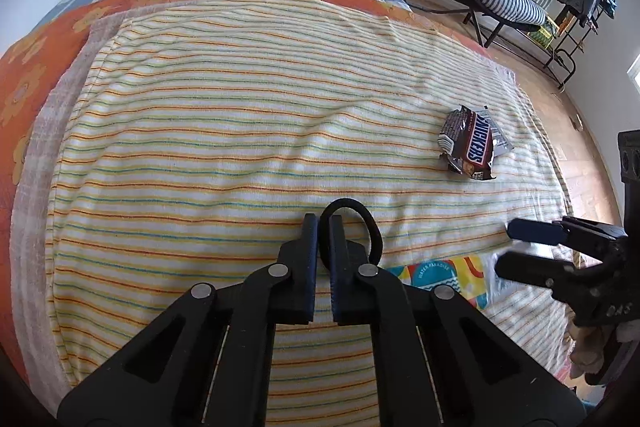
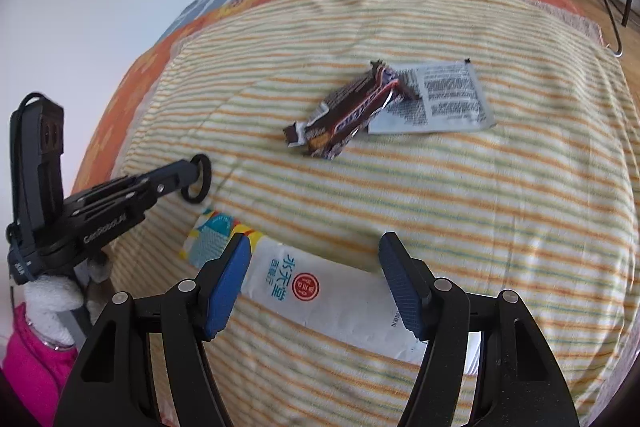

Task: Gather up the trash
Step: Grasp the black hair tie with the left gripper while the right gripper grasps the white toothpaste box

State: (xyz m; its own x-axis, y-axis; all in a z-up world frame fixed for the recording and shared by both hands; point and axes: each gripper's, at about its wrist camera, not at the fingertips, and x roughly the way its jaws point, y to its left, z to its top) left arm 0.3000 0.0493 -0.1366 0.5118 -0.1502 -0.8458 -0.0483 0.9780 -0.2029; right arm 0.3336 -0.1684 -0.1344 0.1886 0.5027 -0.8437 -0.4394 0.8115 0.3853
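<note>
Ahead of the left wrist camera, the left tongs were clenched on a black hair tie, over the striped blanket on the bed. Farther off to their right lay a Snickers wrapper. From the right wrist camera, the right tongs stood released, straddling a white packet; the Snickers wrapper and a grey sachet lay beyond, touching.

Crumpled Snickers wrapper, white packet, striped blanket

bright daylight | soft shadows | fisheye-warped edges | right view perhaps motion-blurred
</note>
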